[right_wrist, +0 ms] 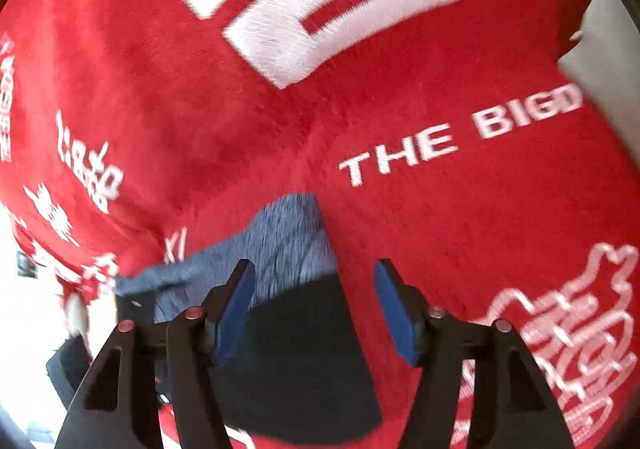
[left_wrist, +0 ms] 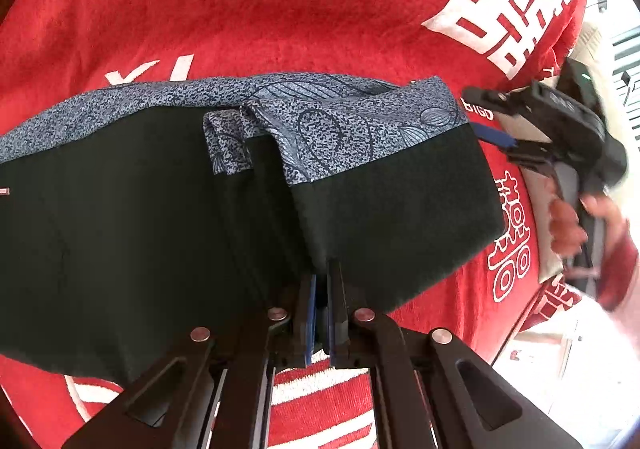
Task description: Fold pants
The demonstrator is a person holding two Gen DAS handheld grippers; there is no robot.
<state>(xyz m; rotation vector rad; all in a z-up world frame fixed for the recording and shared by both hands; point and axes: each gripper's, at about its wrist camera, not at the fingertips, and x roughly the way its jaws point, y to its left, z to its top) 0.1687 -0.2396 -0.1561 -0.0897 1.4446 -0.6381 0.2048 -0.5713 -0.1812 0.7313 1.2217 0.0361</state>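
A pair of black pants (left_wrist: 380, 217) with a blue-grey patterned cuff band (left_wrist: 328, 129) lies partly folded on a red plush blanket (left_wrist: 280, 9) printed with white lettering; the cloth sits directly ahead of and beneath the left gripper (left_wrist: 322, 313), whose jaws are clenched on a dark fold of the fabric at its near edge, the blue pads pressed almost together with the cloth pinched between them. The right gripper (right_wrist: 316, 301) hangs released above the far corner of the same garment, its blue pads (right_wrist: 238, 301) standing wide with the black fabric and the patterned band in the gap below them, touching neither as far as the blurred frame shows; in the left wrist view that gripper (left_wrist: 520, 121) appears just beyond the cuff corner, carried by a hand (left_wrist: 572, 225) in a red sleeve.

The pants look light, soft and limp, likely to sag and crease wherever unsupported; the plush beneath should drag on them rather than let them slide; the layers already stacked could slip apart if only the top one is caught. The sensible hold appears to be the cuff corner nearest the right gripper, pinching all layers at the stitched band, which seems the firmest part.

No containers are visible in either view.
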